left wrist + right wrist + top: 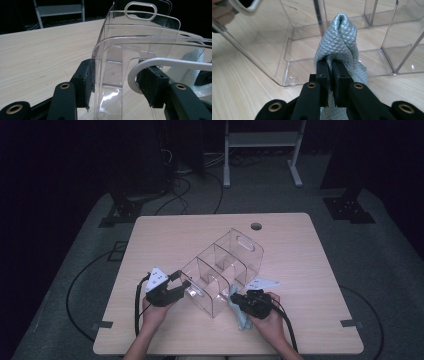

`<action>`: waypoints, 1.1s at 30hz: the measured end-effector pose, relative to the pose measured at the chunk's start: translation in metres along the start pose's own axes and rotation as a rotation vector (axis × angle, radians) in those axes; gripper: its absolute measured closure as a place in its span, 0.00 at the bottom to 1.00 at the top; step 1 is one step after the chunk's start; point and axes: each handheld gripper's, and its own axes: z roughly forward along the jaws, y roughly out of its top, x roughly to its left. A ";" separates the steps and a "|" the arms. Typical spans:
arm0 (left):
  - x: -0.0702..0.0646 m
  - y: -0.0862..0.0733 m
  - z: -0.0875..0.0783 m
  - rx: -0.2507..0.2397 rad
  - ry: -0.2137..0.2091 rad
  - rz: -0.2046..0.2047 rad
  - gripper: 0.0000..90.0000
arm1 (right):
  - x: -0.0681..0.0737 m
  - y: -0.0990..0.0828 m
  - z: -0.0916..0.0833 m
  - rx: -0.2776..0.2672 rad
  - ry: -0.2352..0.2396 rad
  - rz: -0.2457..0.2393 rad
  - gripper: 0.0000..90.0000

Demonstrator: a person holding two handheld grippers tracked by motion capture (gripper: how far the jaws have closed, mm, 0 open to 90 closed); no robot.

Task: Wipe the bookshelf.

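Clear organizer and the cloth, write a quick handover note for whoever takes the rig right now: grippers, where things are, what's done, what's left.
Left gripper: jaws straddle the near end wall of the clear organizer; the left pad lies against it, so it seems to steady the box.
Right gripper: shut on the folded pale blue cloth, low at the organizer's near right corner.
Organizer: upright, set diagonally mid table, compartments look empty.
Done: cloth picked up, organizer braced.
Left: probably wiping the organizer with the cloth; how much is already wiped cannot be told.

Black claw arms carry brass-ringed screws and padded jaws.
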 end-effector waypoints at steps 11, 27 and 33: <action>0.001 0.000 0.000 -0.001 -0.002 -0.012 0.52 | 0.001 -0.008 0.001 0.005 0.049 0.032 0.93; 0.001 -0.001 0.001 -0.004 0.004 -0.027 0.52 | 0.050 -0.015 0.017 0.036 0.173 -0.079 0.93; 0.002 -0.001 0.001 -0.004 0.003 -0.030 0.52 | 0.051 -0.024 0.030 0.089 0.139 -0.098 0.93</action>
